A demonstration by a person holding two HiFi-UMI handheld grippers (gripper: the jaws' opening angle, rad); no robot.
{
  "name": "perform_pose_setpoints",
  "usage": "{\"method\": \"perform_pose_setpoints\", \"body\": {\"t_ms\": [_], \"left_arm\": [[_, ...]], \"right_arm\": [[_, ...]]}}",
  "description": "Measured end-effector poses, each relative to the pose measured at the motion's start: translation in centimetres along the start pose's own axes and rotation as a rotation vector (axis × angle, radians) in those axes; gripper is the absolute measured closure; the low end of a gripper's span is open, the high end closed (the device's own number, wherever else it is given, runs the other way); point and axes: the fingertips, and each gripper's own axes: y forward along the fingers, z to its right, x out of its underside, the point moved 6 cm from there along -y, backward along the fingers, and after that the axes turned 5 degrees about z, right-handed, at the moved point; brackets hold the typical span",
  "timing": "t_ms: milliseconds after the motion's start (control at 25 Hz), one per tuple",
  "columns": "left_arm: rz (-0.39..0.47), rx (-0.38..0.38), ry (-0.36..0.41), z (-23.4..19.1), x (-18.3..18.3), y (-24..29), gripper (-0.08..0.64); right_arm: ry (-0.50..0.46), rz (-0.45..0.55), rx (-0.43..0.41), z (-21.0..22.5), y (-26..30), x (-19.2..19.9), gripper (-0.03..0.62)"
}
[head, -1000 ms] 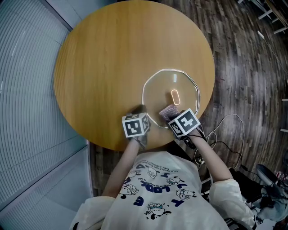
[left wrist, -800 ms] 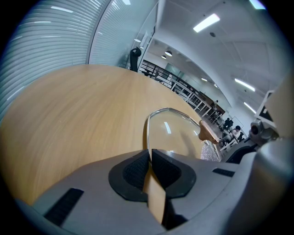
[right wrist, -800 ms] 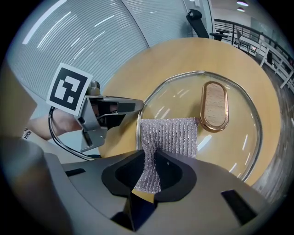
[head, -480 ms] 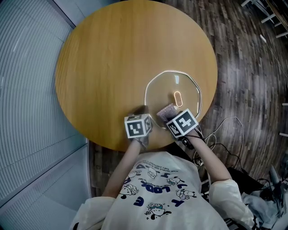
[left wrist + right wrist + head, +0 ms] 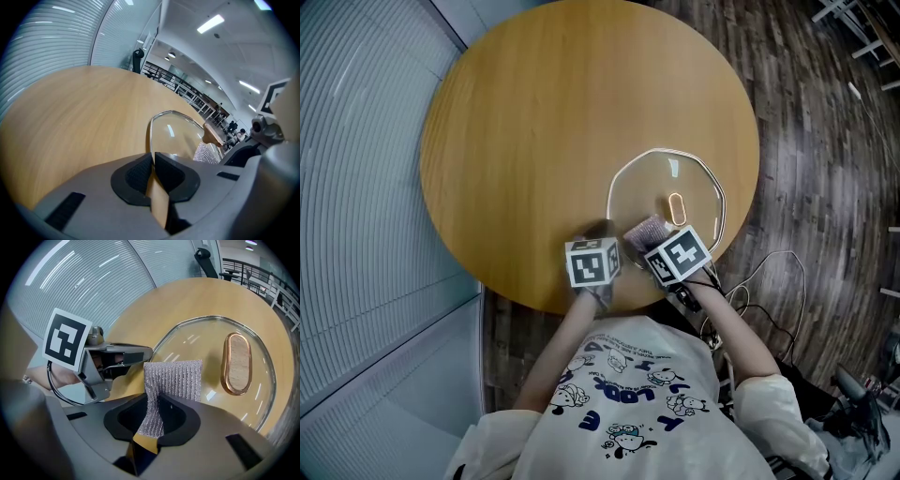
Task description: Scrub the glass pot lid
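The glass pot lid (image 5: pixel 652 183) lies flat at the near right of the round wooden table (image 5: pixel 525 141), its copper-rimmed handle (image 5: pixel 676 207) on top. My left gripper (image 5: pixel 602 231) is shut on the lid's metal rim at its near-left edge; in the left gripper view the rim (image 5: pixel 151 140) runs straight between the pads. My right gripper (image 5: pixel 643 240) is shut on a silver mesh scrubbing cloth (image 5: pixel 645 229). In the right gripper view the cloth (image 5: pixel 176 376) rests on the glass lid (image 5: pixel 197 348), left of the handle (image 5: pixel 236 363), with the left gripper (image 5: pixel 145 352) close beside it.
The table's near edge (image 5: pixel 581 307) lies just under both grippers, right in front of the person's torso. Dark wood floor with loose cables (image 5: pixel 769 262) is on the right. A ribbed grey wall (image 5: pixel 356 187) runs along the left.
The right gripper has slid the cloth a little leftward over the lid, toward its near-left edge. The left gripper keeps its hold on the rim.
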Motion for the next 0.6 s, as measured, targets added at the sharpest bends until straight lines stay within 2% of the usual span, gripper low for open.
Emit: {"method": "perform_pose_setpoints", "body": {"t_ms": [600], "left_arm": [[0.005, -0.004, -0.004, 0.0, -0.1, -0.3, 0.529]], "right_arm": [[0.013, 0.029, -0.031, -0.4, 0.5, -1.9, 0.515]]}}
